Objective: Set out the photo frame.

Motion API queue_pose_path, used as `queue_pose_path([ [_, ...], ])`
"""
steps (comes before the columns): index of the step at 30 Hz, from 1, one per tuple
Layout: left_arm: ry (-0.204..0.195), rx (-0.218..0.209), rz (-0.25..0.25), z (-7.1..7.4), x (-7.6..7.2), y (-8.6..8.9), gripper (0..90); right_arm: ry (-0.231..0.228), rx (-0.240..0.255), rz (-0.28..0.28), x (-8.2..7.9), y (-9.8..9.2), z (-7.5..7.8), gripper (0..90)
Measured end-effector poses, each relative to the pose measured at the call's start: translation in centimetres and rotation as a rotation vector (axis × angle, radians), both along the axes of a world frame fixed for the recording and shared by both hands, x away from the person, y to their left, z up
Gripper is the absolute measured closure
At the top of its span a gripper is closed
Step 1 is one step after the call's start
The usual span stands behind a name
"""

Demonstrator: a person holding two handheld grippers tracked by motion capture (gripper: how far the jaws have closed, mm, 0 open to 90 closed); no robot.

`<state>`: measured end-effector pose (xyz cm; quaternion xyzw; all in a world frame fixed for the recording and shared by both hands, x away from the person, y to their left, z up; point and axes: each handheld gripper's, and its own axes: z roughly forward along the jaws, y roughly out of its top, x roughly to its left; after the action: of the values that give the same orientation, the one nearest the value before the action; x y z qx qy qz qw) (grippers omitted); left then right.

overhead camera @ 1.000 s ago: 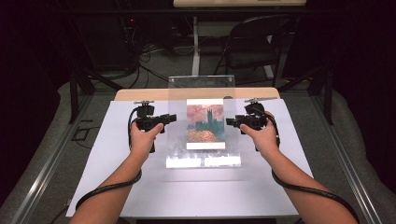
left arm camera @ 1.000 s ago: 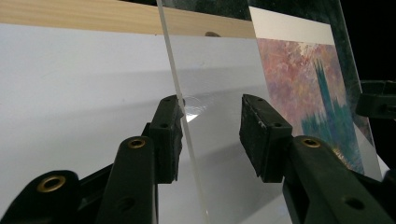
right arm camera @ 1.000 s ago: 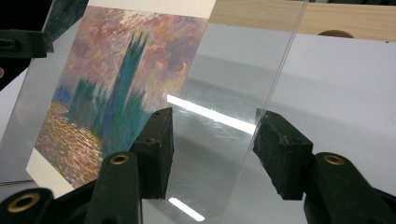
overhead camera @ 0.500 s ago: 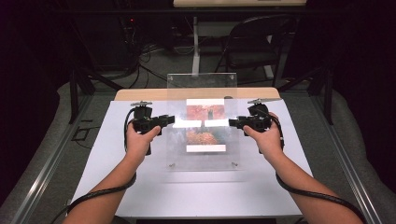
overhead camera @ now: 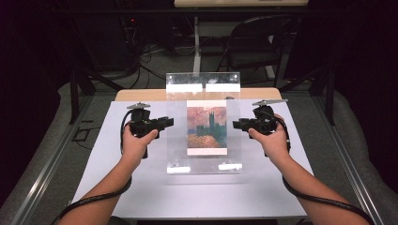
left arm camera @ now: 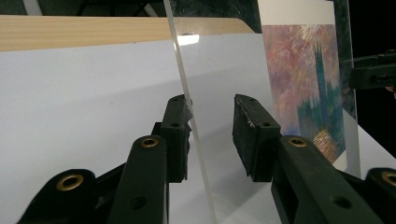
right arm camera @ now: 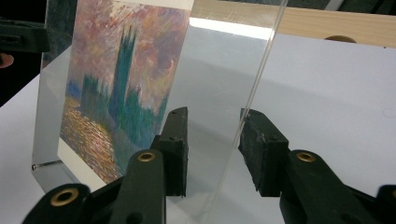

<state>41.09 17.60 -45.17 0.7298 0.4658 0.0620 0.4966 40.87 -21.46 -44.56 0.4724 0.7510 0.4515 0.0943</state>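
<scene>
Between both parted tongs [left arm camera: 211, 135] [right arm camera: 212, 144], holding nothing, the clear frame [overhead camera: 203, 124] now stands steeper than before.

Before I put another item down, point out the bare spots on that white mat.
Free: the white mat between the clear acrylic frame and the near edge, between the forearms; also its outer strips beyond each hand. Crowded: the middle, where the left gripper and right gripper flank the frame.

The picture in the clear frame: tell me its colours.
Picture: pink-orange sky, blue-green towers, orange-flecked water; clearest in the right gripper view.

Wooden table [overhead camera: 141, 94] under a white sheet [overhead camera: 117, 183], clear acrylic frame [overhead camera: 174, 154] standing on it.
</scene>
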Motion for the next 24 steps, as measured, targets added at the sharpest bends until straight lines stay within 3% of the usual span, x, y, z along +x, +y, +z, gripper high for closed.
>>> queue_pose_path([
  [14,-0.034,-0.025,-0.01,0.6,-2.2,0.3,70.3,-0.039,0.014,0.024,-2.1,-0.5,0.6,68.3],
  [24,-0.067,-0.009,-0.03,1.0,-4.2,0.6,72.3,-0.078,0.005,0.048,-4.0,-0.7,0.9,71.3],
])
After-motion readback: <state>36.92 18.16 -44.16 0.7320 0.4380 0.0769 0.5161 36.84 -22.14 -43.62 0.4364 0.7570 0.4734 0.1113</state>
